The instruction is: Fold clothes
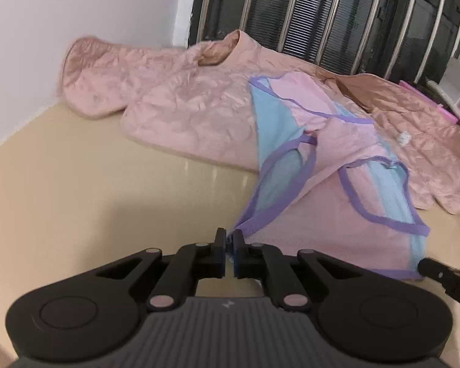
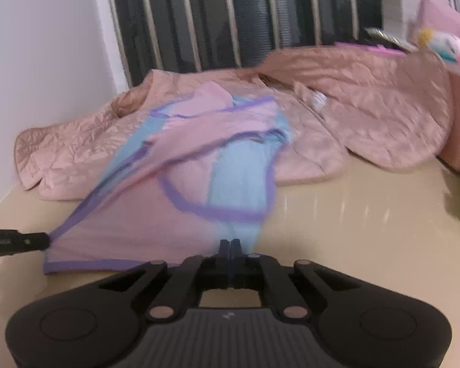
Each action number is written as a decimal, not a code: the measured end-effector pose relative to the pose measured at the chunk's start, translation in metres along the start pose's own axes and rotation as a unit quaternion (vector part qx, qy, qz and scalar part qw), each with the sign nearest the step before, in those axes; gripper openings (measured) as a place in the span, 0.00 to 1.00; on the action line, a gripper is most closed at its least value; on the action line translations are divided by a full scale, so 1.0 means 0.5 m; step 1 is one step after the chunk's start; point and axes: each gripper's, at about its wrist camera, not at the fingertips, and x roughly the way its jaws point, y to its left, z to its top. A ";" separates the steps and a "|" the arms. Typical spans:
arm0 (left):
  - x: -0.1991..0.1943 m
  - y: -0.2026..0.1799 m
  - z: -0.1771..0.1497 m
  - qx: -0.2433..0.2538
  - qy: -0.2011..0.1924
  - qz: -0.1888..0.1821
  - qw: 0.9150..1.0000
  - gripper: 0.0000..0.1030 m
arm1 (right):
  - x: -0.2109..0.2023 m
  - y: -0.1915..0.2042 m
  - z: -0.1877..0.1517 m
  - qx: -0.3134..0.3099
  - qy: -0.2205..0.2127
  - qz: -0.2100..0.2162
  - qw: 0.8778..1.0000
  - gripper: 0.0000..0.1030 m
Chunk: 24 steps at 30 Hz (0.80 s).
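Observation:
A pink and light-blue vest with purple trim (image 1: pixel 346 190) lies stretched toward me, its far part resting on a pink quilted jacket (image 1: pixel 174 110). My left gripper (image 1: pixel 229 245) is shut on the vest's near left hem corner. My right gripper (image 2: pixel 230 245) is shut on the vest's (image 2: pixel 174 202) near right hem corner, at the blue panel. The left gripper's fingertip (image 2: pixel 30 240) shows in the right wrist view at the hem's left corner; the right gripper's fingertip (image 1: pixel 432 271) shows in the left wrist view at the hem's right corner. The right wrist view is motion-blurred.
The glossy beige table (image 1: pixel 107 190) carries everything. The quilted jacket (image 2: pixel 368 107) spreads across its far side. A white wall (image 1: pixel 76 6) is at left and a barred dark window (image 1: pixel 322 9) behind. Pink items and clutter (image 2: pixel 438 40) sit far right.

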 end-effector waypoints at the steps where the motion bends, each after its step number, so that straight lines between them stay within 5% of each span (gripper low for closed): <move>1: -0.014 0.002 -0.009 -0.004 0.004 -0.002 1.000 0.03 | -0.021 -0.010 -0.007 0.005 0.003 0.006 1.000 0.00; 5: -0.068 0.002 -0.032 -0.013 0.007 -0.005 1.000 0.06 | -0.117 -0.044 -0.055 -0.012 0.001 0.016 1.000 0.00; 9: -0.084 0.010 -0.010 -0.016 -0.021 0.017 1.000 0.39 | -0.189 -0.066 -0.074 -0.006 -0.036 0.039 0.999 0.05; 10: -0.077 0.011 0.005 -0.013 -0.023 0.015 1.000 0.39 | -0.193 -0.067 -0.071 -0.010 -0.048 0.042 0.998 0.06; 12: -0.053 0.001 0.032 0.007 -0.025 0.007 1.000 0.41 | -0.180 -0.060 -0.062 -0.027 -0.056 0.043 0.997 0.18; 19: 0.092 -0.095 0.095 0.103 -0.010 0.001 0.995 0.42 | -0.052 -0.009 -0.025 -0.047 -0.021 0.026 0.998 0.20; 20: 0.105 -0.102 0.096 0.108 -0.005 -0.001 0.994 0.42 | -0.039 -0.002 -0.024 -0.048 -0.014 0.021 0.999 0.20; 22: 0.130 -0.111 0.096 0.114 0.014 -0.014 0.993 0.03 | -0.017 0.010 -0.022 -0.046 -0.003 0.009 0.999 0.12; 24: 0.135 -0.095 0.099 0.091 0.013 -0.018 0.996 0.01 | -0.016 0.006 -0.023 -0.033 -0.009 0.002 0.999 0.02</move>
